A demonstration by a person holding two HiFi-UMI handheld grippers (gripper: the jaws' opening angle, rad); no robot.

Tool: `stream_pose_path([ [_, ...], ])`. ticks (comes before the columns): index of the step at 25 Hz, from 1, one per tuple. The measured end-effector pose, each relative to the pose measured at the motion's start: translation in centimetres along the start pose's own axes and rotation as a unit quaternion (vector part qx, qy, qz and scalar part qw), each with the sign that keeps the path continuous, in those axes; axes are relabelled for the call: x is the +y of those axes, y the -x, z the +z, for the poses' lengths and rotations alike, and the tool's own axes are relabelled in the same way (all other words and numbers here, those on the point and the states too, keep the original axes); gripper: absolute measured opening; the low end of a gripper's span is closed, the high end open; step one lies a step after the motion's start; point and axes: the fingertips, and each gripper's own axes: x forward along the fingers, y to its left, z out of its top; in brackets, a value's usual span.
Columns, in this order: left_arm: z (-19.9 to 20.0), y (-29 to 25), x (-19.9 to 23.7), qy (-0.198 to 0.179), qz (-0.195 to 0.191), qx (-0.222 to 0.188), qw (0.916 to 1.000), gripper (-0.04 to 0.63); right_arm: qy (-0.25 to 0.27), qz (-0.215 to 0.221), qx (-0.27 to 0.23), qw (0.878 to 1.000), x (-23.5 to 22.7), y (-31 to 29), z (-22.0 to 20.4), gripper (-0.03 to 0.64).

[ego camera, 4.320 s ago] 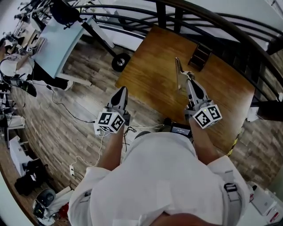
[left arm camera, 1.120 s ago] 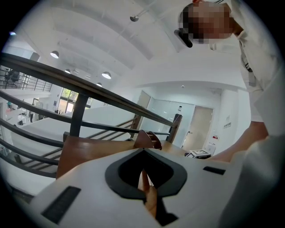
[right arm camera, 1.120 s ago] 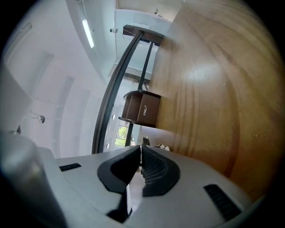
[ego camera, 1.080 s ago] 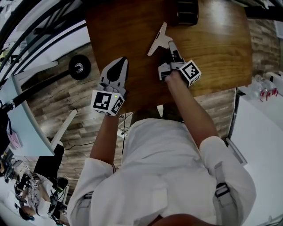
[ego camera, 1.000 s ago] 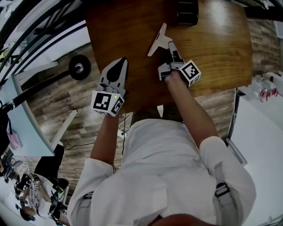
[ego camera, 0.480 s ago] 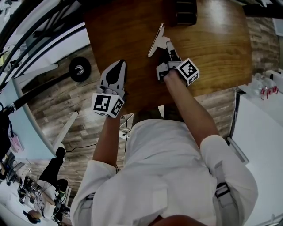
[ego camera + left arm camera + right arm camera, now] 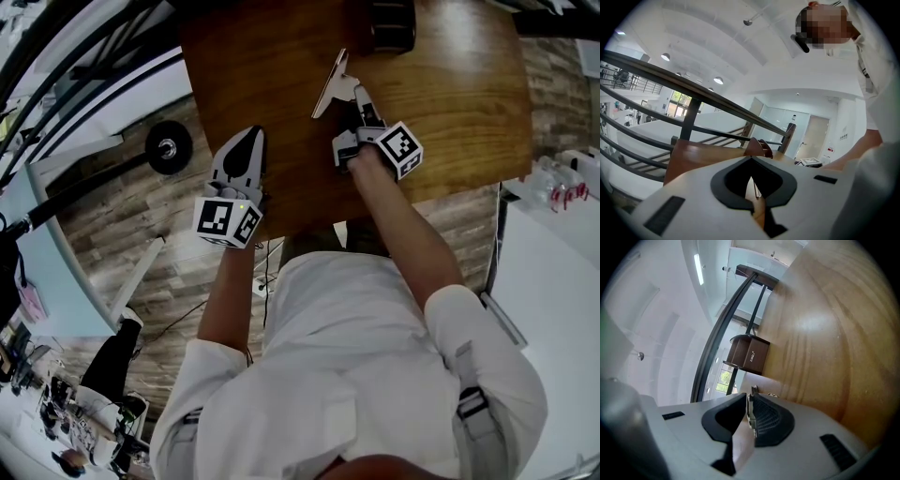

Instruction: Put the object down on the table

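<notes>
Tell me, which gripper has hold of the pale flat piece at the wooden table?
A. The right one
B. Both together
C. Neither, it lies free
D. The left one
A: the right gripper has its jaws closed on the pale flat piece, which juts out from its tip, while the left gripper is shut on nothing, off to the side.

The box (image 7: 394,23) stands on the table (image 7: 469,84), behind the flat object (image 7: 330,84).
</notes>
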Motion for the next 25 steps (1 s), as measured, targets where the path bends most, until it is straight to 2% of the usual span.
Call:
stream_pose_path([
  [8,0.5,-0.1,-1.5,0.005,-0.006,-0.009,0.9999,0.012,0.011,-0.01,0.0,1.0,0.2,2.6,2.6,0.032],
  [10,0.9,-0.4,-2.1,0.004,-0.01,-0.013,0.9999,0.014,0.032,0.002,0.0,1.0,1.4,3.5,4.0,0.032],
  [13,1.4,-0.3,-3.2,0.002,-0.014,-0.017,0.9998,0.012,0.097,0.048,0.011,0.994,5.5,4.9,5.9,0.032],
  [15,1.4,0.0,-4.6,-0.001,-0.014,-0.017,0.9998,0.014,0.168,0.104,0.024,0.98,9.4,6.7,7.0,0.032],
  [17,1.7,0.1,-6.1,-0.008,-0.015,-0.019,0.9997,0.012,0.245,0.168,0.035,0.954,13.6,8.6,7.9,0.031],
  [18,2.0,0.1,-6.7,-0.013,-0.015,-0.021,0.9996,0.012,0.275,0.183,0.039,0.943,15.0,9.4,8.4,0.031],
  [22,4.0,0.3,-9.1,-0.035,-0.011,-0.036,0.9987,0.012,0.355,0.187,0.041,0.915,17.1,12.8,10.1,0.031],
  [23,4.5,0.4,-10.0,-0.04,-0.01,-0.039,0.9984,0.012,0.377,0.194,0.042,0.905,17.8,13.9,10.4,0.031],
  [25,5.2,0.7,-12.2,-0.051,-0.008,-0.046,0.9976,0.012,0.43,0.218,0.042,0.875,19.3,16.5,11.2,0.031],
])
